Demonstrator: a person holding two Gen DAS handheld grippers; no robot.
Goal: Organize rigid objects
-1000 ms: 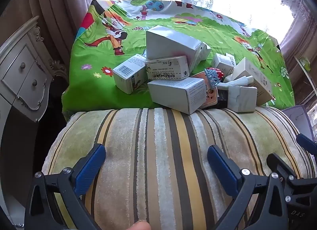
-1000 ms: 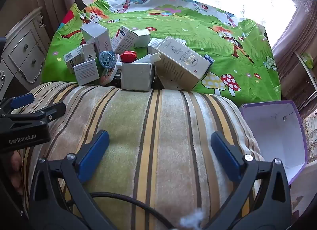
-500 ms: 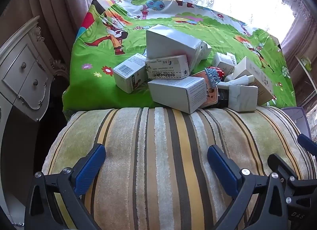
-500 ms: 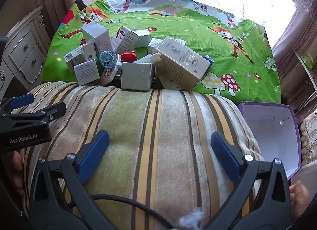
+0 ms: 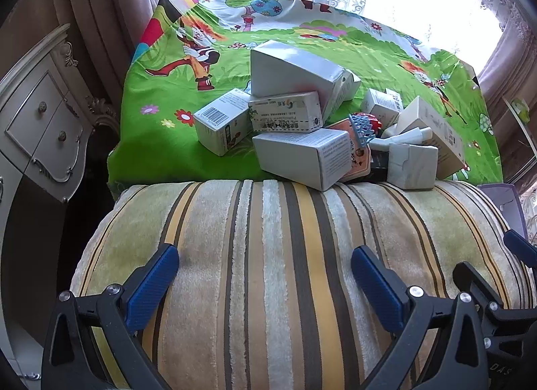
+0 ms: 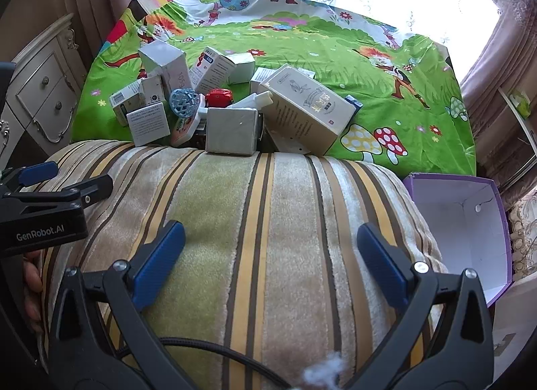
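Boxes (image 5: 302, 114) in a loose heap on the green cartoon-print sheet (image 5: 161, 155), piled right against the far edge of the striped cushion (image 5: 268, 255); landmark for all positions below is this cushion.

Left gripper (image 5: 265, 272): hovers over the near part of the cushion; blue-padded fingers (image 5: 152, 284) spread wide, nothing between them.

Right gripper (image 6: 272, 255): likewise over the near part of the cushion; fingers (image 6: 157, 260) spread wide, empty; a black cable (image 6: 201, 346) trails across the cushion beneath it.

Heap contents, left wrist view: long white box (image 5: 300, 156) lying with one corner overhanging the cushion's far edge; barcode box (image 5: 221, 125) beyond the cushion, left end of the heap; large grey-white box (image 5: 295, 71) tilted on top, further back; marbled cube box (image 5: 412, 165) resting at the cushion's far edge, right end.

Right wrist view: cream box with gold print (image 6: 305, 111) tilted just beyond the cushion's far edge; blue lattice ball (image 6: 183, 101) and red object (image 6: 220, 98) wedged among the boxes behind the cube box.

Purple carton (image 6: 466, 232), open, white inside, stands off the cushion's right side; white drawer cabinet (image 5: 37, 121) off its left side.

A hand (image 6: 32, 286) is partly visible under the left gripper body in the right wrist view.
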